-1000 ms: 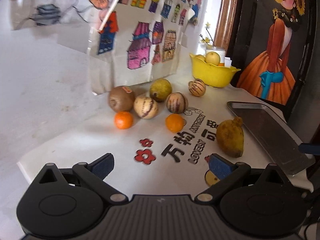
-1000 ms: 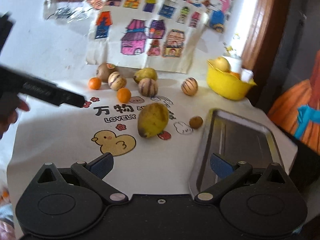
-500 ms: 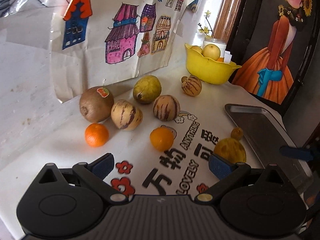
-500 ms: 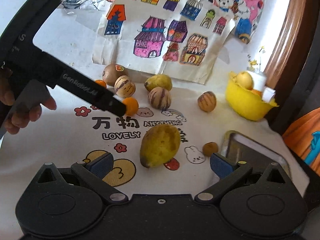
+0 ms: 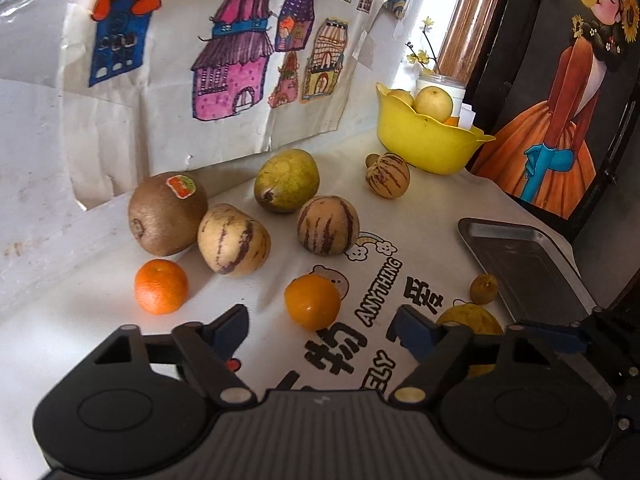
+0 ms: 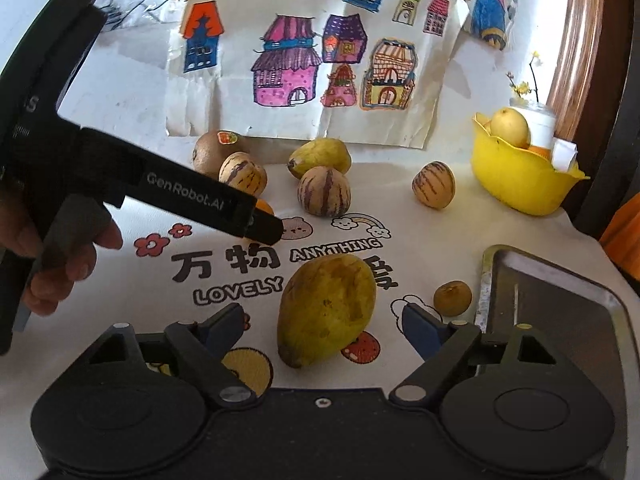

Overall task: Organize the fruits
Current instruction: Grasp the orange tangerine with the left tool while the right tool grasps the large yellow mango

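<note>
Fruits lie on a white printed cloth. My left gripper is open, its fingertips on either side of and just short of a small orange. Another orange, a kiwi, three striped melons and a green pear lie beyond. My right gripper is open around a large yellow-green mango, which lies between its fingertips. The left gripper shows in the right wrist view.
A metal tray lies at the right, with a small brown fruit beside its left edge. A yellow bowl holding fruit stands at the back right. A drawing of houses hangs on the wall behind.
Both grippers have moved forward and lower. The left one has closed in on the small orange; the right one has come up around the mango.
</note>
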Tool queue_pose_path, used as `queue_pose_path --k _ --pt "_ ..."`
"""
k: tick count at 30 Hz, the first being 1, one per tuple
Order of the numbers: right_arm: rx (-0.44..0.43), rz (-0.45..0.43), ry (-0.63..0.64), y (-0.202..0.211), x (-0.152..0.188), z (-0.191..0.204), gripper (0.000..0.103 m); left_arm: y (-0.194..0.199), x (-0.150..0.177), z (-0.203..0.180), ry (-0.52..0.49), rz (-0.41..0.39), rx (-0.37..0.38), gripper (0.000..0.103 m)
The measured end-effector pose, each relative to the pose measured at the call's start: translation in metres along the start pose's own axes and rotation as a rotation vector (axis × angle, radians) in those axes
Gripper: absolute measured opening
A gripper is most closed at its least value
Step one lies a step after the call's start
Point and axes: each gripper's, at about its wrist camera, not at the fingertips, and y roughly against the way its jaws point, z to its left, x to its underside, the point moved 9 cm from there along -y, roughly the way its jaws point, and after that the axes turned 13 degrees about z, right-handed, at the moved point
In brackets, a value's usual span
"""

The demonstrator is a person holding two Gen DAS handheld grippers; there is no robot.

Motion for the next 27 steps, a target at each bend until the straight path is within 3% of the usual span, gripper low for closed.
queue_pose_path --k 5,14,27 --pt "-0.002 -0.003 -0.047 -0.007 -0.004 -0.006 0.081 -0.008 -0.003 0.001 0.034 0.025 -0.007 0.062" --pt "-0.045 0.023 -0.125 -0.017 -0.006 -0.012 0.067 -0.017 -0.007 0.004 0.064 0.045 -0.022 0.044" --pt "-0.059 0.007 -0.157 -0.018 -0.006 -0.012 0.058 -0.018 -0.009 0.007 0.091 0.043 -0.027 0.035"
